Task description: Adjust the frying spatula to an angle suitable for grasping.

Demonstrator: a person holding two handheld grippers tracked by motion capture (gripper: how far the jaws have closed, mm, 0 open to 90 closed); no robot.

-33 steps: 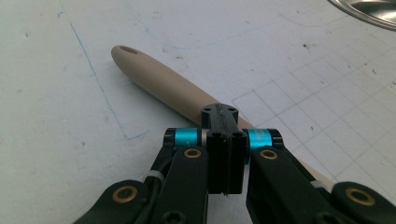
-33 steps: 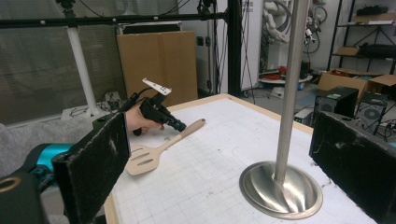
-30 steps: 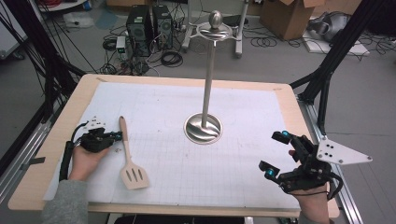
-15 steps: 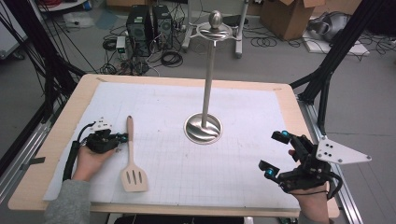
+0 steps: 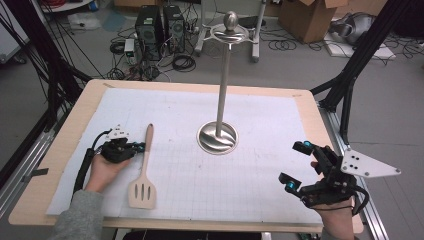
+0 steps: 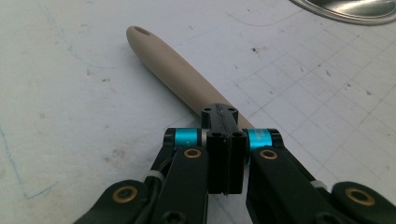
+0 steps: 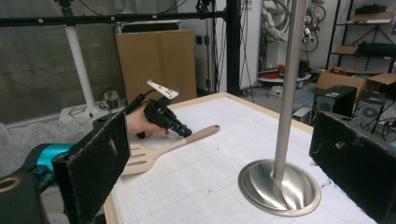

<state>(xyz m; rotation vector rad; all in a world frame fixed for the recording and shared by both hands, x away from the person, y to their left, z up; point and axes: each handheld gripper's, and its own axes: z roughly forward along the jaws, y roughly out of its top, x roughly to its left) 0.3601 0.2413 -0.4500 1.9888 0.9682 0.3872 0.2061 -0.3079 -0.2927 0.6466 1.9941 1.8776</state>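
Spatula (image 5: 143,170) lies flat, left claw (image 6: 225,140) (closed) against its handle.

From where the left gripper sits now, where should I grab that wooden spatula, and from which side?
Take the spatula mid-handle, coming down from above with jaws across it. It lies flat; the handle is slim and rounded, the slotted blade wide. The left gripper is shut at the handle, so open first.

Grey floor (image 5: 400,115) strewn with cables (image 5: 182,62), cardboard boxes (image 5: 305,17).
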